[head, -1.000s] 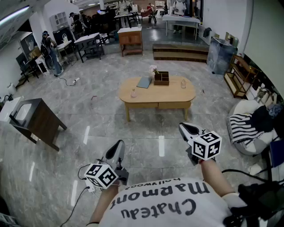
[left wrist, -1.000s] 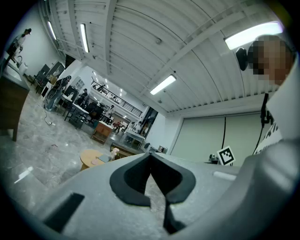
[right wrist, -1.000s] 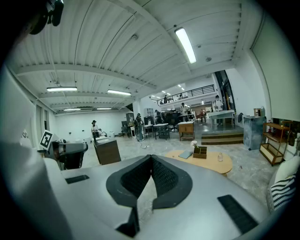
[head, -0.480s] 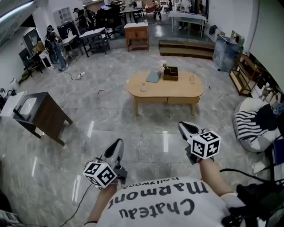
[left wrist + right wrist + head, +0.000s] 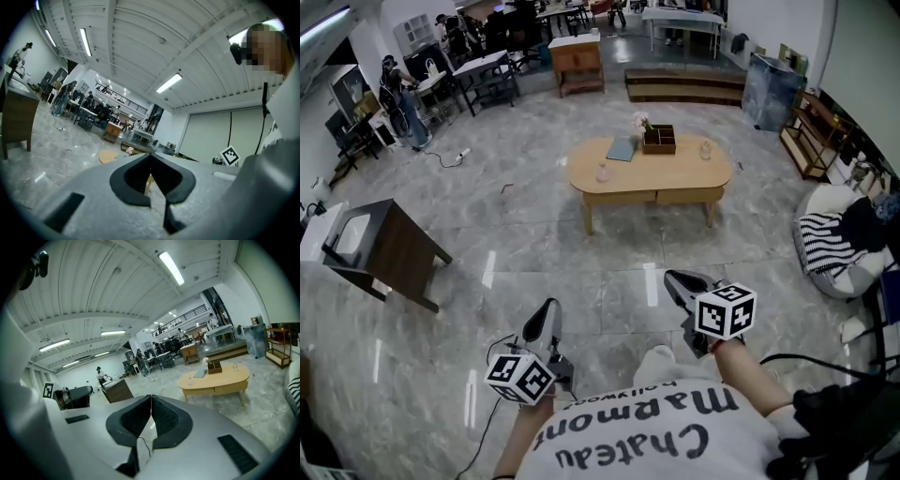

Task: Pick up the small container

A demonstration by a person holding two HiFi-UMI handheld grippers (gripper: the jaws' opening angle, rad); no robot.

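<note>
Container (image 5: 602, 172), small and clear, sits on the table (image 5: 675, 183), well ahead of you. It looks light, glassy, likely slippery and breakable, so pinch its sides mid-height. Your left gripper (image 5: 546, 317) and right gripper (image 5: 677, 281) are both closed, holding nothing.

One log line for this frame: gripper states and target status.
phase: pre-grasp | left gripper: jaws shut, empty | right gripper: jaws shut, empty | coffee table: ahead across floor, far from both
</note>
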